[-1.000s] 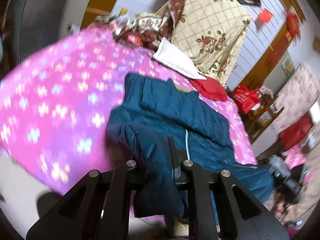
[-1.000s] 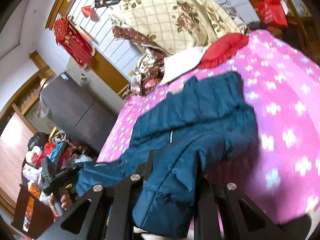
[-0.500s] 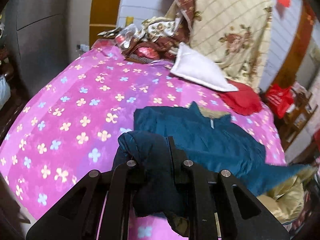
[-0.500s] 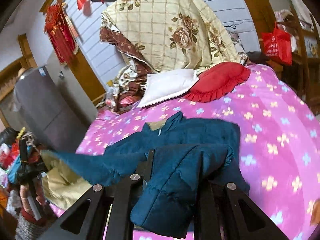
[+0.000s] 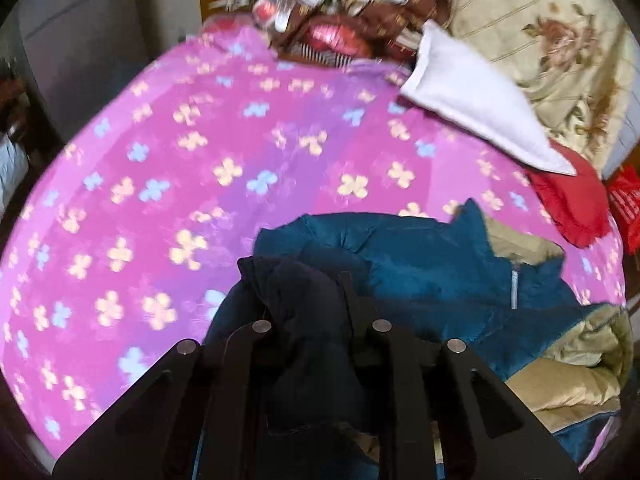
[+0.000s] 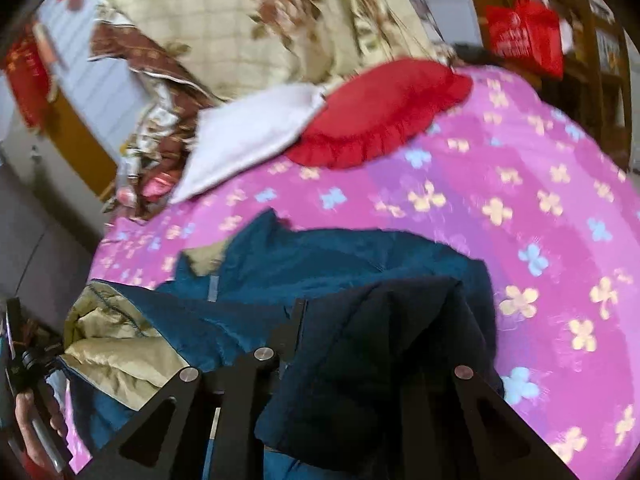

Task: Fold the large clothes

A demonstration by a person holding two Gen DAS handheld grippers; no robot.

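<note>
A teal quilted jacket (image 5: 432, 268) lies on a bed under a fleecy pink blanket (image 5: 168, 168) printed with pale yellow and blue clover shapes. The jacket is puffy, with a glossy tan lining (image 5: 576, 364) showing where it has flopped open near the bed's edge, and a pale zipper strip (image 5: 515, 288) runs down its front.

The left gripper (image 5: 308, 304) has its jaws pinching a thick bunched fold of the jacket, the cloth bulging up dark between the black fingers and draping back toward the camera. The right gripper (image 6: 372, 320) likewise has its jaws clamped on a padded fold, which spills over the right finger and hides it. In the right wrist view the rest of the jacket (image 6: 320, 264) spreads flat ahead, collar pointing to the pillows.

At the head of the bed lie a flat white pillow (image 5: 472, 100) and a red cushion (image 6: 380, 112) with a ruffled edge, touching each other. Behind them stands a heaped cream quilt (image 6: 280, 12) with a grid pattern and brown roses.
</note>
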